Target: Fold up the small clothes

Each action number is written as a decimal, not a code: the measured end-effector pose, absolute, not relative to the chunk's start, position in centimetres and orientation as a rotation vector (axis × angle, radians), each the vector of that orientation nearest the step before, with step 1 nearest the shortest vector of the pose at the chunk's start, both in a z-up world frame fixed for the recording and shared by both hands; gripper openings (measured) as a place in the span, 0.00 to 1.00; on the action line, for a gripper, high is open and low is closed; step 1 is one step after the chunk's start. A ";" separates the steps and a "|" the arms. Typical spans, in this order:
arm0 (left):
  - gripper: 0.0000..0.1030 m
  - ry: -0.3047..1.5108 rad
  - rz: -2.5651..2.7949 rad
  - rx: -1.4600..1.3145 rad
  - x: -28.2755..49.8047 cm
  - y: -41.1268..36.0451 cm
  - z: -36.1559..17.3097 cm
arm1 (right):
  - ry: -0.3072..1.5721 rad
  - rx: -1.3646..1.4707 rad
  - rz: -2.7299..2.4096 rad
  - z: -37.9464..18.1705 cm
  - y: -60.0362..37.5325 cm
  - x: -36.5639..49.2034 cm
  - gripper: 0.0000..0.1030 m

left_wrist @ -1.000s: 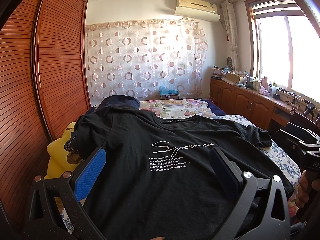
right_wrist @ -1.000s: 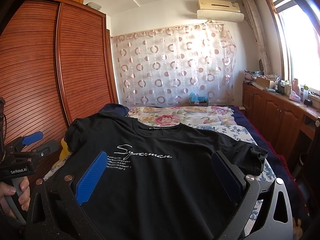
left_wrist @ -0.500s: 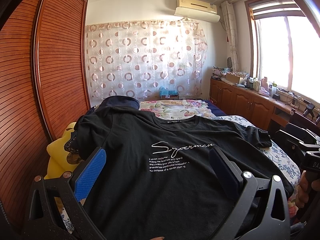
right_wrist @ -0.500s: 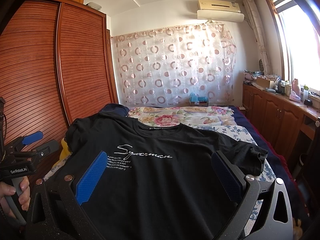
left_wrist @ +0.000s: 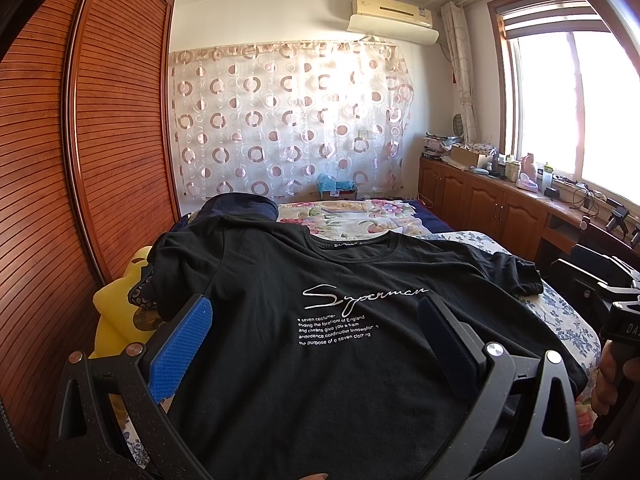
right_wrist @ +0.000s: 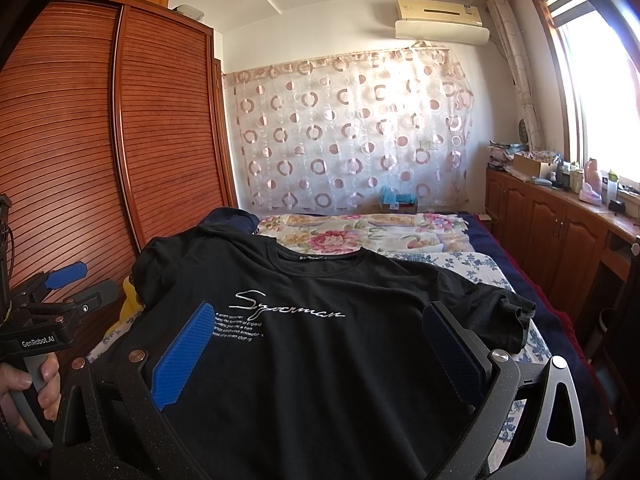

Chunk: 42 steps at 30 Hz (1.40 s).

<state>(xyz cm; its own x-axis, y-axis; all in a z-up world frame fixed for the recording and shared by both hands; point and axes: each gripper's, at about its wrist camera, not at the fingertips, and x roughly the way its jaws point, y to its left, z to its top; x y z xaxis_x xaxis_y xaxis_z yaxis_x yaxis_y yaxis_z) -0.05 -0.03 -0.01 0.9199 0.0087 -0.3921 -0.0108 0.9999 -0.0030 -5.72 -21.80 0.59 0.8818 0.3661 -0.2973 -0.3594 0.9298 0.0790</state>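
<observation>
A black T-shirt (left_wrist: 320, 344) with white "Superman" lettering lies spread face up on the bed, collar away from me; it also shows in the right wrist view (right_wrist: 320, 352). My left gripper (left_wrist: 316, 332) is open and empty, hovering above the shirt's lower half. My right gripper (right_wrist: 324, 344) is open and empty, also above the shirt's lower half. The left gripper shows at the left edge of the right wrist view (right_wrist: 60, 304), held by a hand. The shirt's right sleeve (right_wrist: 508, 312) is rumpled near the bed's right side.
A floral bedspread (left_wrist: 352, 216) covers the bed beyond the collar. A dark blue cloth (left_wrist: 240, 208) and a yellow plush toy (left_wrist: 120, 312) lie at the left. A slatted wardrobe (left_wrist: 80, 180) stands left; wooden cabinets (left_wrist: 500, 208) stand right under the window.
</observation>
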 end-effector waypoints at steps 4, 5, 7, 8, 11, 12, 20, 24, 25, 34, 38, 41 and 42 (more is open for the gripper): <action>1.00 0.423 0.016 -0.014 0.6 0.7 -0.3 | 0.330 0.020 0.394 0.2 -21.7 -5.2 1.00; 1.00 0.429 0.013 -0.017 1.0 0.8 -0.7 | 0.341 0.020 0.401 -0.1 -21.6 -4.8 1.00; 1.00 0.461 0.008 -0.032 1.6 1.6 -0.8 | 0.371 0.021 0.414 -0.7 -21.5 -4.1 1.00; 1.00 0.473 0.006 -0.036 1.9 1.8 -1.0 | 0.383 0.023 0.420 -1.0 -21.5 -3.8 1.00; 1.00 0.502 -0.004 -0.048 2.4 2.8 -1.8 | 0.435 0.026 0.450 -2.1 -21.3 -2.5 1.00; 1.00 0.503 -0.005 -0.048 2.4 2.9 -2.0 | 0.452 0.034 0.465 -2.5 -21.3 -2.0 1.00; 1.00 0.551 0.005 -0.088 4.5 7.3 -3.3 | 0.500 -0.013 0.466 -4.0 -21.1 0.0 1.00; 1.00 0.552 0.015 -0.095 5.3 9.6 -3.2 | 0.521 -0.055 0.475 -4.5 -20.5 0.4 0.99; 1.00 0.562 0.020 -0.103 5.8 10.7 -3.1 | 0.532 -0.063 0.479 -4.7 -20.3 0.5 0.98; 0.91 0.608 0.054 -0.126 9.7 16.2 -2.0 | 0.552 -0.037 0.463 -4.8 -20.6 1.2 0.98; 0.74 0.639 0.021 -0.151 12.4 17.8 -2.0 | 0.543 -0.029 0.469 -5.3 -20.2 1.0 0.98; 0.65 0.662 0.035 -0.135 14.4 18.6 -2.4 | 0.546 -0.017 0.466 -5.5 -20.1 1.1 0.98; 0.63 0.672 0.033 -0.138 15.0 18.9 -2.5 | 0.549 -0.010 0.465 -5.6 -20.2 1.3 0.98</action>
